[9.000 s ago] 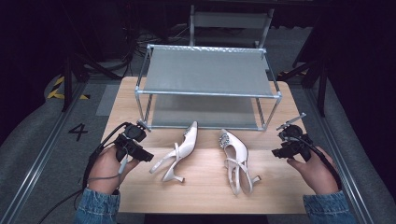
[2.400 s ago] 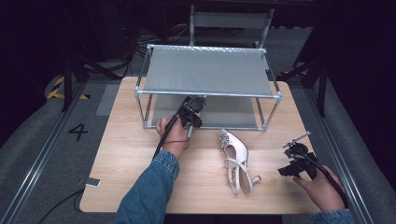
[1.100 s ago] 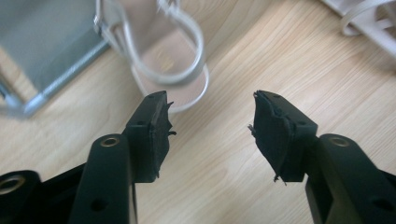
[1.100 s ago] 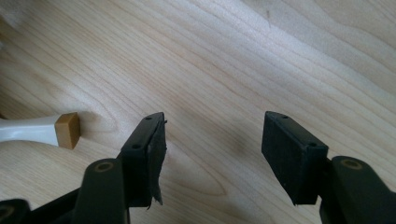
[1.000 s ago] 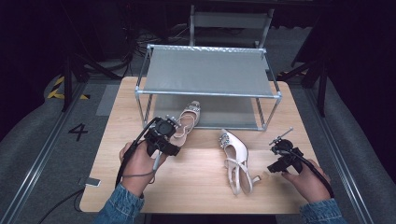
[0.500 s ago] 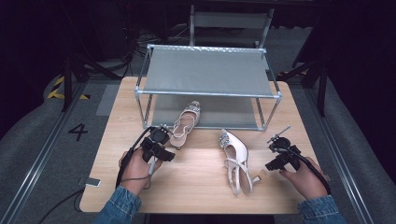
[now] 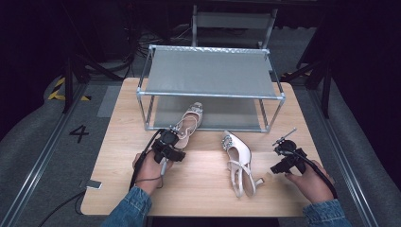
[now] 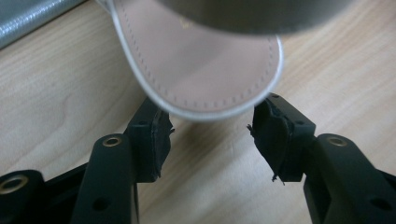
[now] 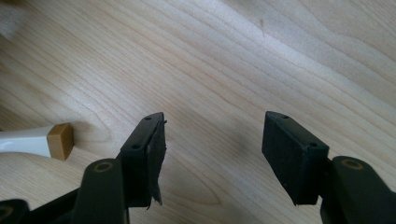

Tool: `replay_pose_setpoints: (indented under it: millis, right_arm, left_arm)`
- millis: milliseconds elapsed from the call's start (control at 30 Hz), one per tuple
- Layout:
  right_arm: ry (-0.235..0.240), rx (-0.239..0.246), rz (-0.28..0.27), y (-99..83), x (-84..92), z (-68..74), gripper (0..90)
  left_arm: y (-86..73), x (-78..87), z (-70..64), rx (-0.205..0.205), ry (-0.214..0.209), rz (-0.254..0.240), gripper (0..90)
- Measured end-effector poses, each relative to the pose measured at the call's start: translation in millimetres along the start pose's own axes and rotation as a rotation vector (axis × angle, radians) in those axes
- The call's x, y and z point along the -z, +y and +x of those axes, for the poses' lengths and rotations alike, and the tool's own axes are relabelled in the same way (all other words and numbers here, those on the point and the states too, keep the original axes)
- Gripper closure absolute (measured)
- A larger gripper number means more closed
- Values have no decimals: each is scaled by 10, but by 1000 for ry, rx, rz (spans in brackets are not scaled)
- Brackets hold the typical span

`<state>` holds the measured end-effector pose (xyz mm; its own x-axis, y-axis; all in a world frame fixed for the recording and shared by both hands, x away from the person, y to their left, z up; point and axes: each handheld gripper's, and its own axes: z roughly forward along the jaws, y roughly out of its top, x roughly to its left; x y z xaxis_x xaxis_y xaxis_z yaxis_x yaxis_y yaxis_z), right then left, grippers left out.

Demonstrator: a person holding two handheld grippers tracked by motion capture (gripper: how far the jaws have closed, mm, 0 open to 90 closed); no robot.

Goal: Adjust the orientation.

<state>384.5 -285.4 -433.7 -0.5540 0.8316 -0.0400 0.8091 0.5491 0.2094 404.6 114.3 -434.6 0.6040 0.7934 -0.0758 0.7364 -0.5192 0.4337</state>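
Observation:
A white slingback heel (image 7: pixel 189 122) rests with its toe on the lower shelf (image 7: pixel 227 113) of a metal shoe rack (image 7: pixel 210 94). Its heel end points at my left gripper (image 7: pixel 172 138). In the left gripper view that heel end (image 8: pixel 196 60) lies just past my left gripper (image 8: pixel 210 121). The jaws have just opened a little and the pads do not press on it. A second white heel (image 7: pixel 239 161) lies on the table. My right gripper (image 7: pixel 276 166) hovers open to its right, and its view has the tan heel tip (image 9: pixel 60 140) left of the right gripper (image 9: pixel 212 135).
The rack takes up the back half of the wooden table (image 7: pixel 203 189). A small flat device (image 7: pixel 93 184) with a cable lies at the table's near left corner. A grey chair (image 7: pixel 234 21) stands behind the rack.
My left gripper has drawn back from the rack toward the near edge and sunk lower. The first heel stays at the lower shelf. The right hand has kept still.

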Motion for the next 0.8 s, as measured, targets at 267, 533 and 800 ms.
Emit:
replay_pose_setpoints:
  millis: [267, 533, 800]
  right_arm:
    - [1, -4, 3, -77, 9, -20, 391]
    - [1, -30, 6, -166, 32, -57, 391]
    - [5, -42, 15, -219, 15, -82, 391]
  left_arm:
    - [50, -124, 25, 22, 40, -73, 462]
    - [81, -231, -40, -19, 53, -67, 580]
    - [137, -168, -52, 1, 15, -124, 709]
